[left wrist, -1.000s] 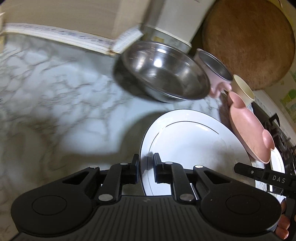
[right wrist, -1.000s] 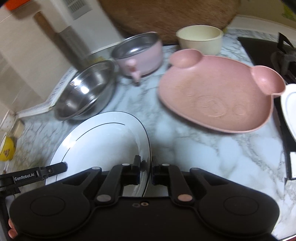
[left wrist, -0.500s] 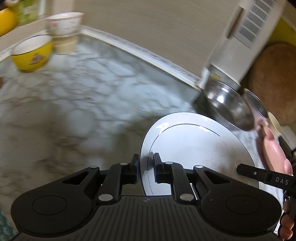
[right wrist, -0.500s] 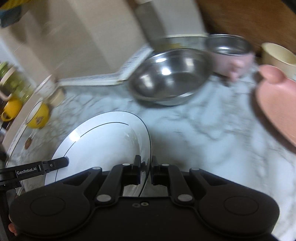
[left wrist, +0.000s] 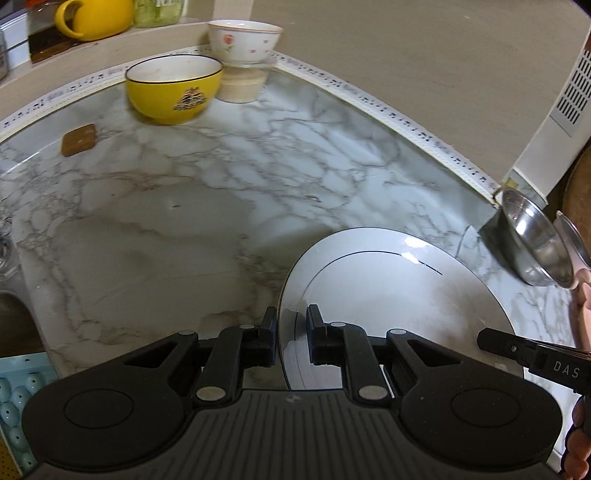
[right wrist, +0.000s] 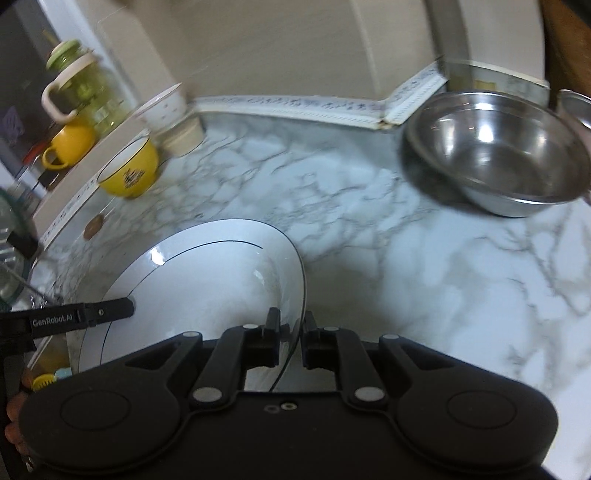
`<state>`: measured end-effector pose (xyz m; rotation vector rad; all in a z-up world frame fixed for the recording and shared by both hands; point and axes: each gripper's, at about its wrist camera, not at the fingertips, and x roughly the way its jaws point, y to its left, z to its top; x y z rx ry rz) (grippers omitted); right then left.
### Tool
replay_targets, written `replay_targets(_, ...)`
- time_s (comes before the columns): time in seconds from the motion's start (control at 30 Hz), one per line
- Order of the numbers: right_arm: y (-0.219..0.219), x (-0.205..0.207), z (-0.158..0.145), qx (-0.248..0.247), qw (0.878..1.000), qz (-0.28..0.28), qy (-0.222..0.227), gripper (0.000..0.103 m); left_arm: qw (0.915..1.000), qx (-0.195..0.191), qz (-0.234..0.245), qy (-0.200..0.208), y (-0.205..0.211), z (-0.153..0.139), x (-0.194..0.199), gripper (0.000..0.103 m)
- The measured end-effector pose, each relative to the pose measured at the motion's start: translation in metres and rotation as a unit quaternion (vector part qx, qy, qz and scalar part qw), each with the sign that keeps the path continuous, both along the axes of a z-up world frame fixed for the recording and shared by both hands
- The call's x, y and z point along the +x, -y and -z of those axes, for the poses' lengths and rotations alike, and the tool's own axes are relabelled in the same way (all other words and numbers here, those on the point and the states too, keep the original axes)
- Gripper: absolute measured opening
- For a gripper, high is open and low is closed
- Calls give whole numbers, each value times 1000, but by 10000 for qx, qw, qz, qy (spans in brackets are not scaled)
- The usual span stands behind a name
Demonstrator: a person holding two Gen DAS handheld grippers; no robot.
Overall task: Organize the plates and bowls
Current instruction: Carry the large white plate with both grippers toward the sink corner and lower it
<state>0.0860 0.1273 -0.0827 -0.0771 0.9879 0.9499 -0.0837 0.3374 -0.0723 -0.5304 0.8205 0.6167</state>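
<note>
A white plate with a thin dark ring is carried between both grippers above the marble counter. My left gripper is shut on its left rim, and the right gripper's fingertip shows at the opposite rim. In the right wrist view the same white plate lies to the left, and my right gripper is shut on its right rim. A yellow bowl and a white flowered bowl on a beige cup stand at the far left corner. A steel bowl sits at the right.
The marble counter spreads ahead. A brown coaster lies near the yellow bowl. A yellow mug and a green jar stand on the ledge behind. A sink edge and a light-blue mat lie at the left.
Both grippers carried the plate leftward across the counter. The pink plate and pink cup have left view; the yellow and flowered bowls have come close. The steel bowl slid to the right edge.
</note>
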Motion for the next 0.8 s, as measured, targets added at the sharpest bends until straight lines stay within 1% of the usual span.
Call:
replay_targets(0.23,-5,-5,7,-82,9999,-108,9,12,10000,-13,-46,-1,1,4,-5,14)
replay_targets(0.47,-3,-8,12,-128,9997,-178,-60,13,9999,-135,-81,-9,3,9,-8,16)
replay_targets(0.57,-4,-12,12,-163,9996,-235,27,13,10000,-45,-50,-50,5,10,-9,16)
replay_targets(0.8,-4,-11,12,-170,9996,-208,-12,13,9999,-79,-59,-31,4,10,-9,16)
